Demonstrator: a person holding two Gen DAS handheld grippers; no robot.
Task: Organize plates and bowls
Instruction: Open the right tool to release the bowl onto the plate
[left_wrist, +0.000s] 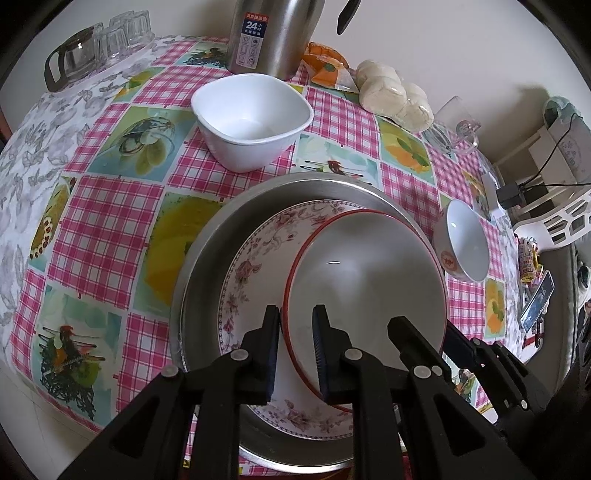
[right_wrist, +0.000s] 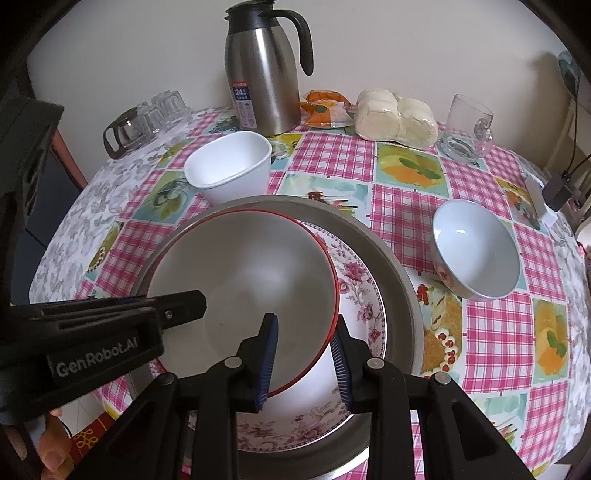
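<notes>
Left wrist: both grippers (left_wrist: 297, 321) (right_wrist: 304, 332) clamp red-rimmed bowl (left_wrist: 369, 280) on floral plate (left_wrist: 255, 258) inside steel pan (left_wrist: 207, 251).

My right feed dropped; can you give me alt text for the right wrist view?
Right tool straddles the rim of a red-rimmed bowl, which sits on a floral plate inside a metal pan; the left tool reaches in too. Behind stand a white bowl and thermos.

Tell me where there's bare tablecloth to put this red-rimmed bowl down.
Free cloth lies left of the metal pan, below the square white bowl, and between the pan and the small round bowl up toward the glass mug. The back edge by the steel jug and buns is crowded.
</notes>
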